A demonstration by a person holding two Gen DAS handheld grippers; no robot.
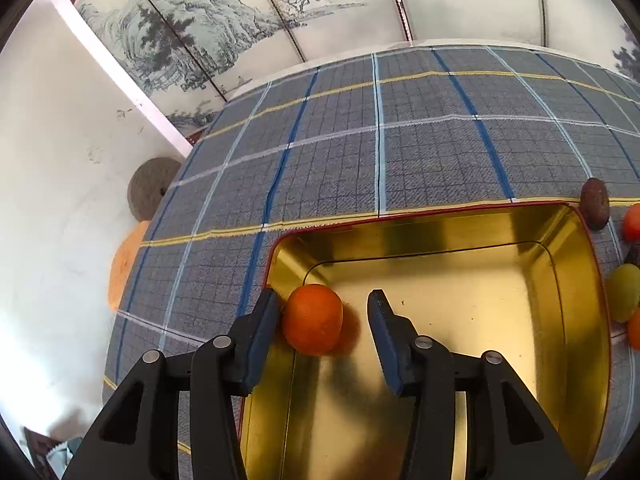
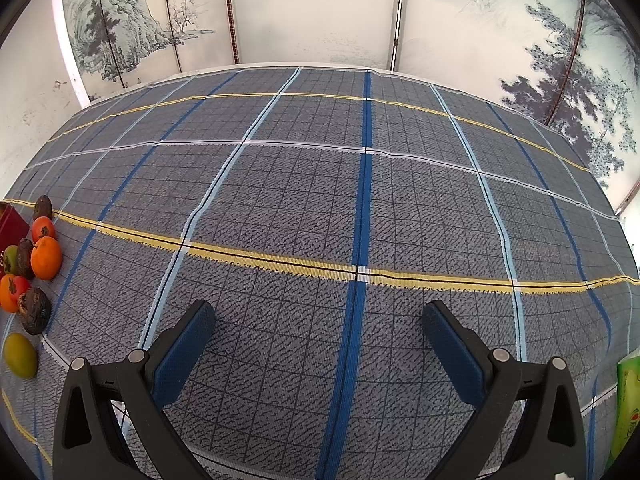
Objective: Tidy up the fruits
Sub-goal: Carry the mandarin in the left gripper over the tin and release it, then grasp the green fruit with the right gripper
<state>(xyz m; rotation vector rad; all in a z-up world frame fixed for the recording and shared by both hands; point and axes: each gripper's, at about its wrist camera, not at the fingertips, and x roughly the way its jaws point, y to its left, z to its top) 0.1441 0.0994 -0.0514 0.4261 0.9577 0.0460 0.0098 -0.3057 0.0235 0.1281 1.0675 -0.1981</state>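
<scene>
both of your views are bright, daylight-like, sharp at the centre with no motion blur. heavy fisheye bend: the plaid tablecloth bulges like a dome and black vignette eats the corners. in your left wrist view the gold tin throws glare and streaky reflections off its inner walls; the orange drops a soft reddish shadow to its right on the tin floor. the white wall at left is blown out. fruit at the frame edges smears slightly.
</scene>
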